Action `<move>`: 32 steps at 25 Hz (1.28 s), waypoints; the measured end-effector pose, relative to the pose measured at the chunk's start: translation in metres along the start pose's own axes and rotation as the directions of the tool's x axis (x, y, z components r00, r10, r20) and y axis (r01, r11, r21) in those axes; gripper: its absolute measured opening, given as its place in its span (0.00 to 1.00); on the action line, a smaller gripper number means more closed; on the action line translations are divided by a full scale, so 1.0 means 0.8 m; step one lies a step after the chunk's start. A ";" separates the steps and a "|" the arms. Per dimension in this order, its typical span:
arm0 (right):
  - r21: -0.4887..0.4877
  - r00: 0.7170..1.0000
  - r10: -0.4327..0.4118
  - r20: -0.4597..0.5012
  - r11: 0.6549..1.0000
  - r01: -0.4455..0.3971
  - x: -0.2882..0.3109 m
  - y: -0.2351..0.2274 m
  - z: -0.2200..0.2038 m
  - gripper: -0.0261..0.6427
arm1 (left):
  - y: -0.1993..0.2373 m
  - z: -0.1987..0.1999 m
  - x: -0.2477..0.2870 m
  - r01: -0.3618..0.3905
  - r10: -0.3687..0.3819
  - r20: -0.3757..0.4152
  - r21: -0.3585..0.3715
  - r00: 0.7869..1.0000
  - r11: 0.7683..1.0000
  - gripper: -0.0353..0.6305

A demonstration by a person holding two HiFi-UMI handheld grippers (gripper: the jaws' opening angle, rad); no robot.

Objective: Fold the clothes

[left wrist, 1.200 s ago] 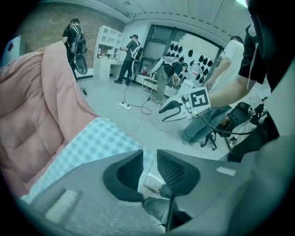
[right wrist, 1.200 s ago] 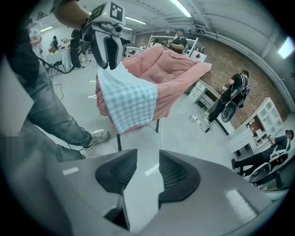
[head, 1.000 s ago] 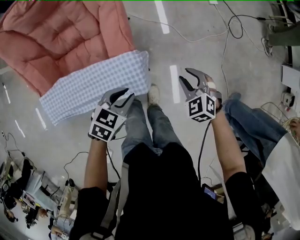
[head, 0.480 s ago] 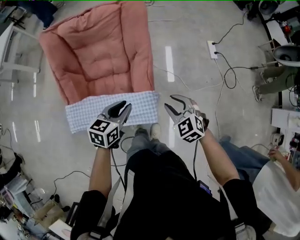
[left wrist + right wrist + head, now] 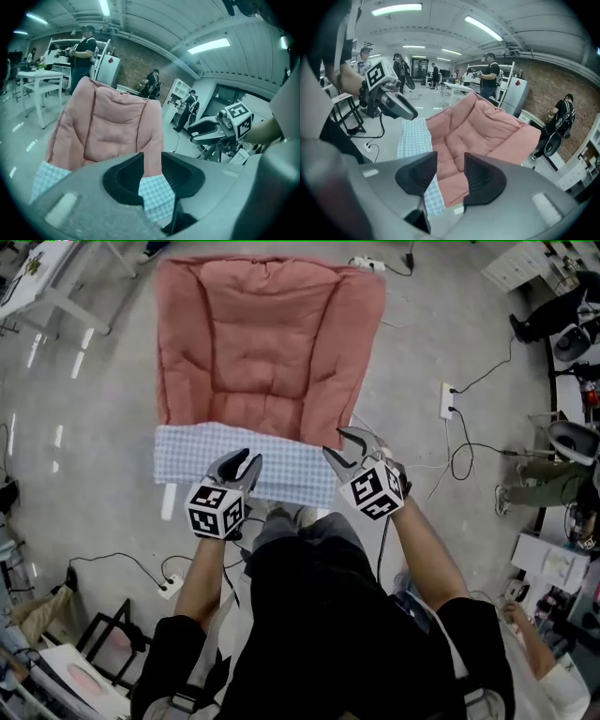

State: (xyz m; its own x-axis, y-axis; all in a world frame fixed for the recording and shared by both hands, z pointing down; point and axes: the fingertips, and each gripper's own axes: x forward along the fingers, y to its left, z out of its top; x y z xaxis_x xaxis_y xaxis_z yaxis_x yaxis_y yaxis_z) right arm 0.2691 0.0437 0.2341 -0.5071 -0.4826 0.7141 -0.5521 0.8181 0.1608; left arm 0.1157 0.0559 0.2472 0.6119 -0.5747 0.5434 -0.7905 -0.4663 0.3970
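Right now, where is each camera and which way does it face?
Head view: on the person's head, looking steeply down at pink cushion, checked cloth, torso, arms.
Left gripper view: on the left claw, facing the cushion; right claw at right.
Right gripper view: on the right claw, facing the cushion; left claw at left.
All share cushion and cloth; both claws' empty jaws have just been opening.

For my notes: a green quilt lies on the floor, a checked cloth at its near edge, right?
No, the head view shows a pink quilt; it does lie on the floor, the checked cloth at its near edge.
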 end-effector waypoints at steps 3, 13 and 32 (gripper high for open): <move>-0.015 0.996 0.081 0.029 0.997 -0.081 0.023 -0.002 0.032 0.31 | 0.015 -0.006 -0.009 -0.054 0.055 0.011 -0.061 0.998 0.997 0.24; -0.239 0.861 0.507 0.045 0.842 -0.483 0.165 -0.020 0.105 0.31 | 0.094 -0.025 0.006 -0.412 0.479 0.070 -0.411 0.875 0.813 0.24; -0.123 0.549 0.796 -0.256 0.536 -0.835 0.305 0.113 0.031 0.43 | 0.068 -0.255 -0.047 -0.452 0.842 -0.057 -0.862 0.537 0.230 0.32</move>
State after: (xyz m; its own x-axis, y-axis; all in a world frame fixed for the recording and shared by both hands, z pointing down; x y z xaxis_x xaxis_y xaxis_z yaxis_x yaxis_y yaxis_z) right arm 0.0792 -0.0075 0.4060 -0.5479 0.4665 0.6944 0.2093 0.8801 -0.4261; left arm 0.0444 0.1891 0.3995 -0.3387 -0.6625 0.6681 -0.4800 0.7324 0.4829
